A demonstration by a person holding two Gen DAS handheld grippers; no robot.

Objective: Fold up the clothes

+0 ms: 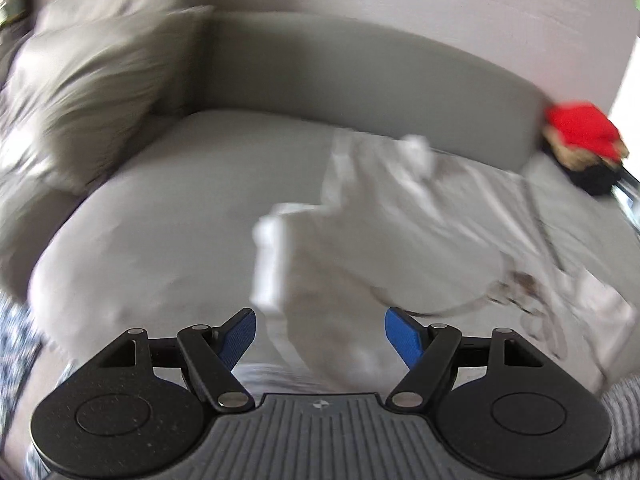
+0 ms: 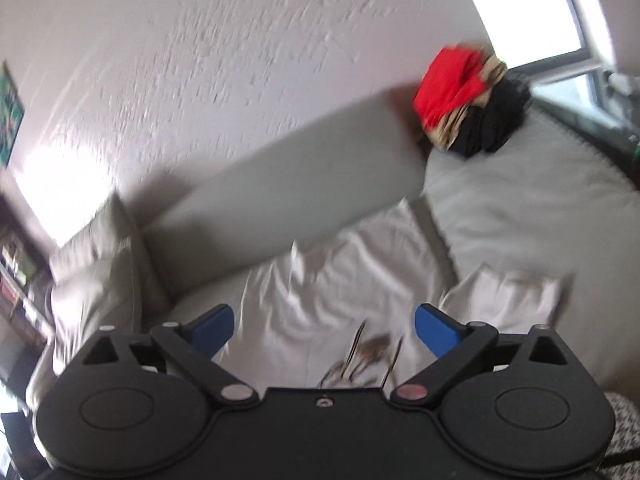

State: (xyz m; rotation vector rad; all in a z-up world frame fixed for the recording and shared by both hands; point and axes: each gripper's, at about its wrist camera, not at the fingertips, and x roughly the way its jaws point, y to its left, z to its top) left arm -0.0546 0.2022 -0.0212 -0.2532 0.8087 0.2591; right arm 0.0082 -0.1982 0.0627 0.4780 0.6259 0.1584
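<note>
Sofa (image 1: pixel 168 216): big and soft, covered in smooth grey cloth. The seat looks puffy and round at the edges, and the back (image 1: pixel 360 64) is a long flat block.
White garment (image 1: pixel 400 216): thin white cloth, crumpled, with many little folds. It lies spread on the sofa seat, in front of both grippers. A dark squiggly drawing (image 1: pixel 516 284) is printed on it. One flap lies off to the side by itself in the right wrist view (image 2: pixel 508 296).
Left gripper (image 1: pixel 320 332): black arms with blue, bumpy pads. The fingers are let go and spread apart. The white cloth shows between them, but the pads do not press on it.
Right gripper (image 2: pixel 324 328): same black arms and blue pads. The fingers are spread very wide and hold nothing. The cloth lies below them.
Pile of clothes (image 2: pixel 468 100): a lumpy heap of red, tan and black cloth. It sits at the far end of the sofa, next to the back, well apart from the white garment.
Cushions (image 1: pixel 92 92): beige, squashy and wrinkled, at the other end of the sofa.
Wall (image 2: pixel 224 52): white and rough, with small bumps.
Picture quality: both views are blurry.
</note>
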